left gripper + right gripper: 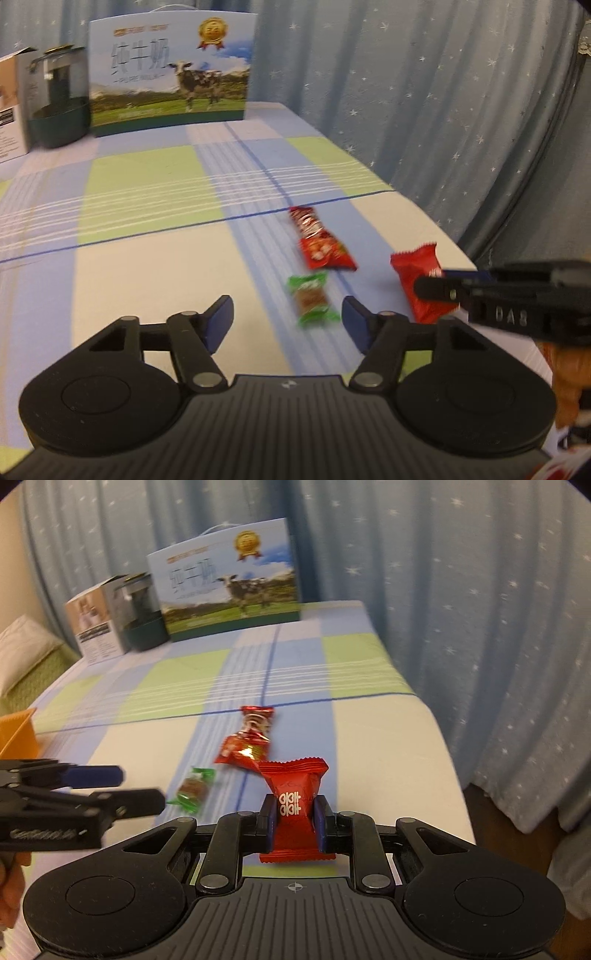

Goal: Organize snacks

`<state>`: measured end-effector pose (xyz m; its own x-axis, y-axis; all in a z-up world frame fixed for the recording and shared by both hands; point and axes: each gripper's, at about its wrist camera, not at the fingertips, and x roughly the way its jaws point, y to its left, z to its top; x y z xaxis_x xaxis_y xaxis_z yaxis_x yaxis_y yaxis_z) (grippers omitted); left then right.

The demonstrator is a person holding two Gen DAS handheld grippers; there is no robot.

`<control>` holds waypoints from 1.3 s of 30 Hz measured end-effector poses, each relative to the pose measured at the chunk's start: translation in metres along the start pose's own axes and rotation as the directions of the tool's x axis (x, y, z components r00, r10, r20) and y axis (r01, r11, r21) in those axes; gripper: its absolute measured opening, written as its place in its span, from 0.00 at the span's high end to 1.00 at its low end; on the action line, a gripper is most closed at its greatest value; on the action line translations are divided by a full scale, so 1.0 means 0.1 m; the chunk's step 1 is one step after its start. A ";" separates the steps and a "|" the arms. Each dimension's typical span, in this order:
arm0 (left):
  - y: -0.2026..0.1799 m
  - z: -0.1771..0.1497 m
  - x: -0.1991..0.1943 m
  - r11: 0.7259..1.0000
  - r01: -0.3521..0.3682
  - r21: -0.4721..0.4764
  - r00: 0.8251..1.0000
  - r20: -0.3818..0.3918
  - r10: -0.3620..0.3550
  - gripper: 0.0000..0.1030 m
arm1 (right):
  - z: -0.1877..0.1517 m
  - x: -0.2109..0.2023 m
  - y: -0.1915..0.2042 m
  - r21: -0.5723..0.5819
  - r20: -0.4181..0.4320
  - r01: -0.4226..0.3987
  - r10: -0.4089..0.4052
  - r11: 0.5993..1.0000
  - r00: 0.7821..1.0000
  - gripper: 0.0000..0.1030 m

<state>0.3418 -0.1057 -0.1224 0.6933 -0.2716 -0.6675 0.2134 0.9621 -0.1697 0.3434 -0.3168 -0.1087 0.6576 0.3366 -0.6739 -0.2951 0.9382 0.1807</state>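
My right gripper [295, 812] is shut on a red candy packet [294, 805] with white characters and holds it above the checked cloth; the packet also shows in the left wrist view [417, 280], held by the right gripper [436, 288] coming in from the right. My left gripper [288, 314] is open and empty, low over the cloth, with a green-wrapped candy [312, 299] just ahead between its fingers. The green candy [192, 786] lies beside the left gripper [122, 786]. A long red snack bar [319, 238] lies beyond it, also in the right wrist view [249, 738].
A milk carton box with a cow picture [171, 70] stands at the back, next to a dark green appliance [59, 99] and a white box [96, 624]. An orange container [18, 731] sits at the left. Star-print curtains [424, 92] hang along the right edge of the table.
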 end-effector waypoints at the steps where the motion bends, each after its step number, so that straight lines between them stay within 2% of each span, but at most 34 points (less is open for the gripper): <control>1: -0.04 0.00 0.04 1.000 0.001 0.004 1.000 0.001 -0.001 0.40 | -0.02 -0.01 -0.01 0.006 0.003 0.007 -0.007 1.000 1.000 0.79; 3: -0.10 0.00 0.13 1.000 -0.003 0.008 1.000 0.005 0.003 0.45 | -0.06 -0.04 -0.03 0.017 0.009 0.019 -0.019 1.000 1.000 0.79; 6: -0.17 -0.01 0.22 1.000 -0.022 0.016 1.000 0.001 0.022 0.61 | -0.10 -0.07 -0.04 0.034 0.013 0.031 -0.032 0.999 0.999 0.79; 9: -0.21 -0.02 0.28 0.999 -0.039 0.026 0.999 0.002 0.039 0.66 | -0.13 -0.09 -0.04 0.037 0.011 0.033 -0.033 0.999 0.999 0.79; 11: -0.21 -0.03 0.30 0.998 -0.053 0.030 0.999 -0.001 0.053 0.76 | -0.14 -0.08 -0.03 0.038 0.011 0.033 -0.034 0.999 0.999 0.79; 13: -0.20 -0.04 0.28 0.998 -0.059 0.036 0.998 -0.001 0.059 0.81 | -0.14 -0.09 -0.03 0.041 0.009 0.033 -0.034 0.999 0.999 0.80; 19: -0.09 -0.12 0.04 0.998 -0.065 0.024 0.997 -0.028 0.066 0.82 | -0.13 -0.14 0.07 0.038 0.002 0.025 -0.025 0.999 1.000 0.80; 26: 0.10 -0.20 -0.54 0.994 -0.108 -0.010 0.994 -0.028 0.108 0.82 | 0.01 -0.35 0.37 0.019 0.008 0.000 0.000 1.000 1.000 0.80; 39: 0.47 -0.29 -1.91 0.975 -0.202 -0.098 0.978 0.038 0.206 0.82 | 0.24 -1.04 1.40 -0.076 0.042 -0.102 0.105 0.992 0.994 0.79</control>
<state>0.1996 -0.0078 -0.0239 0.7480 -0.0681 -0.6602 0.0008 0.9948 -0.1017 0.2505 -0.2187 0.0040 0.6513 0.4363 -0.6209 -0.4123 0.8903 0.1930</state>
